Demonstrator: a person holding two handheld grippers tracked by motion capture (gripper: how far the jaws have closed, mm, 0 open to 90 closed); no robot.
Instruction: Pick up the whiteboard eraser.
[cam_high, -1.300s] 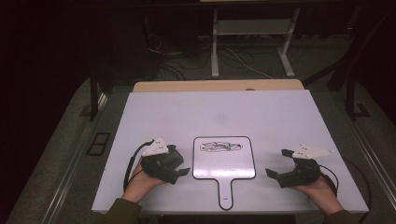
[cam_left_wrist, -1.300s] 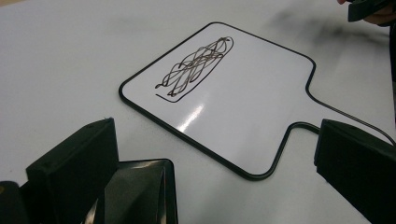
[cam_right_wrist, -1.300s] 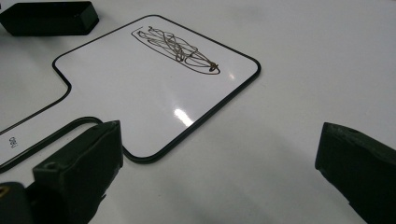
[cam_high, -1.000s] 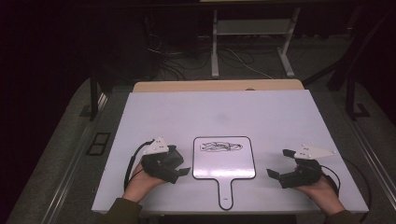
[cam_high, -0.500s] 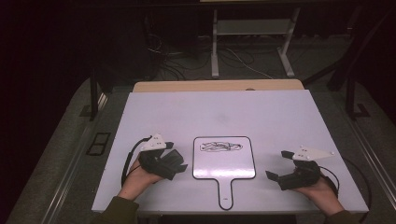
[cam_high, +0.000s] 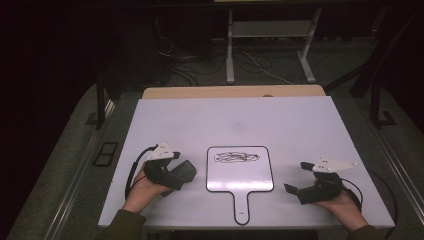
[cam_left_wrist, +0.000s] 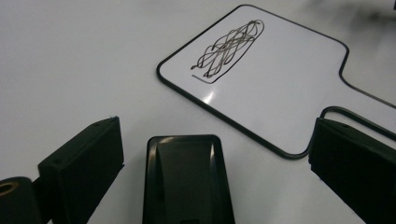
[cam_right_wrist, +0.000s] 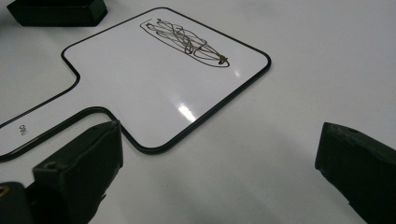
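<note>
Nearest the person, the left gripper (cam_left_wrist: 215, 127) is straddling a black whiteboard eraser (cam_left_wrist: 187, 182) lying flat on the white table (cam_high: 240, 120). Its jaws have just been closing a little, but bare table is showing on both sides of the eraser, so the tongs are standing released and not pressing on it. The eraser's near end is running off the bottom of the left gripper view. The left hand (cam_high: 142, 187) is resting low at the table's near edge.

The right gripper (cam_right_wrist: 219, 131) is sitting on the other side, well apart, with its jaws spread wide over bare table.

Between the two grippers, a paddle-shaped whiteboard (cam_left_wrist: 280, 79) is lying flat, handle toward the person. One jaw is cutting off part of the handle in each gripper view, and the small print on it is too tiny to read. A dark scribble (cam_left_wrist: 229, 49) is sitting near the board's far edge.

Beyond the table, floor cables and a metal stand are fading into darkness.
</note>
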